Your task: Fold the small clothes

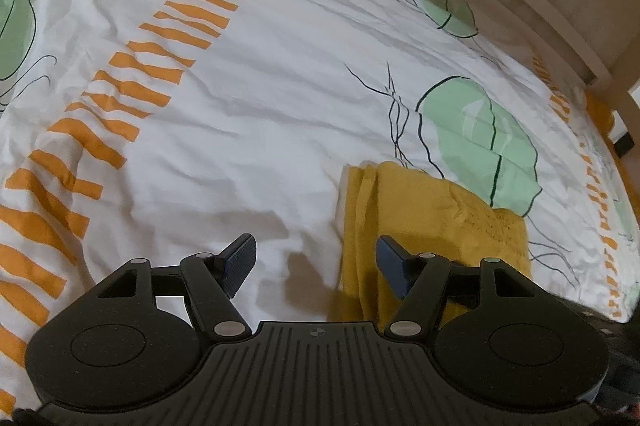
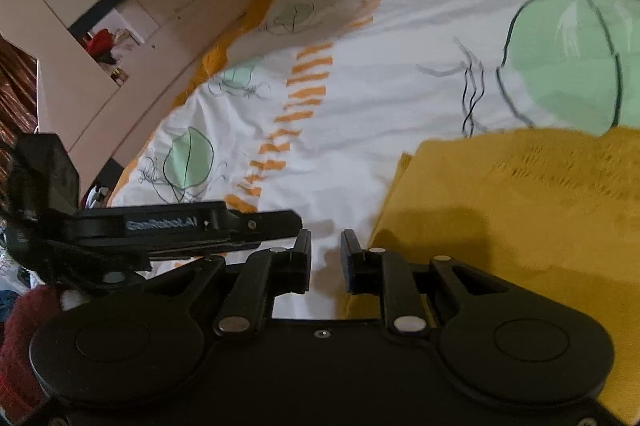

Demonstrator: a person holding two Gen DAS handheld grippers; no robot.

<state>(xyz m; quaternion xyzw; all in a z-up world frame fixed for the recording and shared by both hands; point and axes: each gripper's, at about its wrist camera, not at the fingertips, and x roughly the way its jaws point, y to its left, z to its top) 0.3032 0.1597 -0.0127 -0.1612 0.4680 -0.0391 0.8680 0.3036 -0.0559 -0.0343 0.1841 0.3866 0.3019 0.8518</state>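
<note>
A yellow knit garment (image 1: 432, 222) lies folded on the white patterned bed cover (image 1: 248, 113), its layered edges showing along its left side. My left gripper (image 1: 316, 258) hovers over that left edge, open, with its right finger above the yellow cloth and its left finger above the sheet. Nothing is between its fingers. In the right wrist view the garment (image 2: 520, 205) fills the lower right. My right gripper (image 2: 326, 260) sits just left of the garment's edge, its jaws a narrow gap apart with only white sheet seen between them. The left gripper's body (image 2: 180, 226) lies close on its left.
The bed cover (image 2: 360, 105) has orange stripes and green leaf shapes. A pale wooden bed frame (image 1: 520, 5) runs along the far side. Wooden furniture with an open shelf (image 2: 108, 45) stands beyond the bed. A dark red sleeve (image 2: 24, 326) shows at the lower left.
</note>
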